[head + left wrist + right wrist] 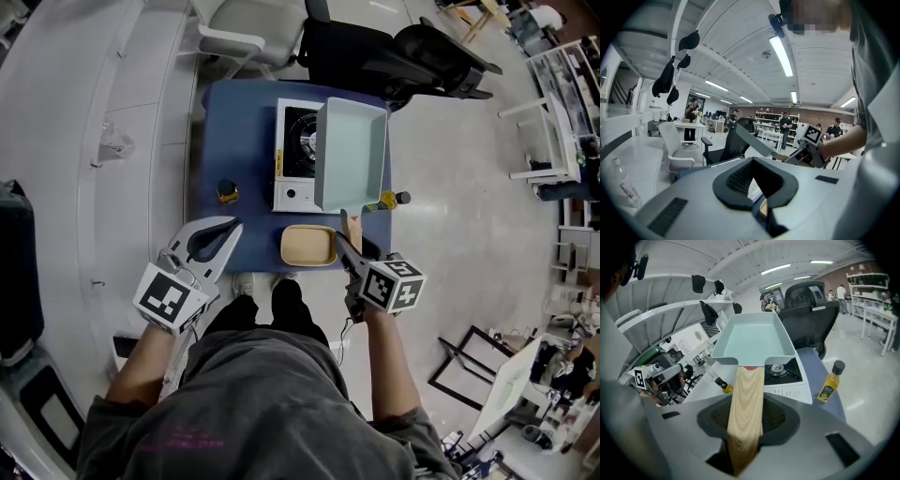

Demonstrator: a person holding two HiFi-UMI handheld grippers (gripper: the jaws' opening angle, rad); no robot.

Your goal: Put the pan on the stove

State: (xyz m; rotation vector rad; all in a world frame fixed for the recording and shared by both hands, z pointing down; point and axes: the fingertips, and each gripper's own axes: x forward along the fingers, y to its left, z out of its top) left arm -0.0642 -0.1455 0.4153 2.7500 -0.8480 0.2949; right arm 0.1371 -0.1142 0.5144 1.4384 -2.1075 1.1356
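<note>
A light teal square pan (352, 155) hangs over the right part of the white table-top stove (293, 192). Its wooden handle (351, 228) points toward me, and my right gripper (353, 246) is shut on it. In the right gripper view the handle (746, 413) runs between the jaws up to the pan (754, 341), with the stove's burner (777, 369) showing beneath the pan's near edge. My left gripper (225, 230) hovers at the table's front left corner, jaws together and holding nothing; it appears the same way in the left gripper view (764, 206).
On the blue table (239, 141) a square wooden plate (308, 246) lies in front of the stove. A yellow oil bottle (389, 200) lies right of the stove, a small dark-capped bottle (227, 192) to its left. A black office chair (403, 52) and a white chair (248, 28) stand behind.
</note>
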